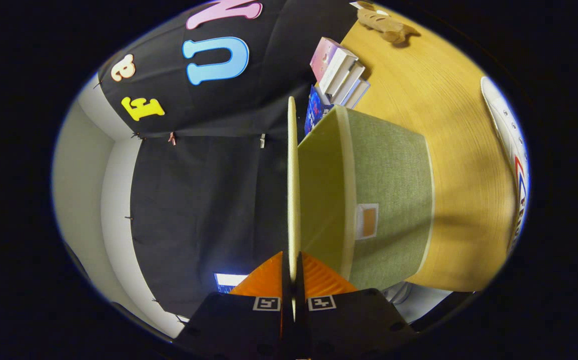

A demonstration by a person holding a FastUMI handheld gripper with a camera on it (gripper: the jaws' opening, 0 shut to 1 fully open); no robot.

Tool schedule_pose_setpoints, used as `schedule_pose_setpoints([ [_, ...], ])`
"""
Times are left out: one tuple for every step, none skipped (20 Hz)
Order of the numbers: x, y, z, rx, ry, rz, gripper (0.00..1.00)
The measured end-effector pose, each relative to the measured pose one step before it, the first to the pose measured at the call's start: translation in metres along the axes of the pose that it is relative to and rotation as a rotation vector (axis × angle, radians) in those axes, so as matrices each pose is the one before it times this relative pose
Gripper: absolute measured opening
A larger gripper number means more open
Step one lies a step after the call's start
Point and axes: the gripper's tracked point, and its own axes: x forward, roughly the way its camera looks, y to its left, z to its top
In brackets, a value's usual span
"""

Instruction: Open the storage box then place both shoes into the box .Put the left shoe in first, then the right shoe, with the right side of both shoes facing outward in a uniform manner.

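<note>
The tool (293,285) pinches the thin cream lid (292,175) of the storage box (389,200) between its orange fingers (263,280), both pressing on the lid's edge. The lid is seen edge-on, its long axis running straight ahead from the fingertips. The green fabric box sits on the wooden surface (449,125); little of its yellow-green inside shows, and its contents cannot be told. A white shoe (511,150) lies well apart from the box. Books (341,75) stand beyond the box.
</note>
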Motion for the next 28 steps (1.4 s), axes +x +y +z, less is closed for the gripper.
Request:
schedule_pose_setpoints([
  [0.00008,0.00697,0.00125,-0.01218,-0.00190,-0.00643,0.05],
  [0.00234,0.00704,0.00102,-0.00992,-0.00002,-0.00220,0.05],
  [0.00200,0.00847,-0.00036,-0.00334,0.00307,0.00242,0.05],
  [0.00282,0.00890,0.00034,0.00053,-0.00046,0.00436,0.05],
  [0.00199,0.01045,-0.00004,-0.00032,0.00006,0.00469,0.05],
  [0.00359,0.00822,0.00021,-0.00568,0.00176,-0.00085,0.05],
  [0.00507,0.00666,-0.00095,-0.01260,0.00589,-0.01139,0.05],
  [0.00639,0.00690,-0.00001,-0.01930,0.00851,-0.00702,0.05],
  [0.00334,0.00890,-0.00013,-0.01723,0.00362,-0.00401,0.05],
  [0.00436,0.00902,0.00062,-0.01754,0.00229,-0.00158,0.05],
  [0.00587,0.00874,-0.00046,-0.01610,0.00651,-0.00099,0.05],
  [0.00496,0.00553,0.00211,-0.01207,0.00535,-0.00646,0.05],
  [0.00819,0.00679,-0.00018,-0.00952,0.00601,-0.00333,0.05],
  [0.00712,0.00619,0.00137,-0.00380,0.00902,-0.00418,0.05],
  [0.00684,0.00610,-0.00045,0.00000,0.01234,-0.00419,0.05],
  [0.00790,0.00757,0.00208,-0.00046,0.00228,0.00398,0.05],
  [0.00662,0.00878,0.00182,-0.00151,-0.00145,0.00294,0.05],
  [0.00791,0.00528,0.00147,-0.00576,0.00513,-0.00274,0.05],
  [0.00770,0.00306,0.00001,-0.01006,0.00396,-0.00555,0.06],
  [0.00890,0.00289,-0.00013,-0.01260,0.00528,-0.00757,0.06],
  [0.00783,0.00350,-0.00173,-0.01069,0.01025,-0.00685,0.06],
  [0.00867,0.00144,-0.00046,-0.00962,0.00717,-0.00868,0.06],
  [0.00886,0.00214,-0.00036,-0.00891,0.00591,-0.00646,0.06],
  [0.00913,0.00359,-0.00011,-0.00594,0.00447,-0.00182,0.06],
  [0.00985,0.00089,-0.00118,-0.00541,0.00481,-0.00800,0.06],
  [0.00948,0.00057,-0.00088,-0.00402,0.00706,-0.00770,0.06],
  [0.00950,0.00095,-0.00185,-0.00137,0.00858,-0.00462,0.06],
  [0.00759,0.00143,-0.00248,-0.00073,0.01335,-0.00560,0.06],
])
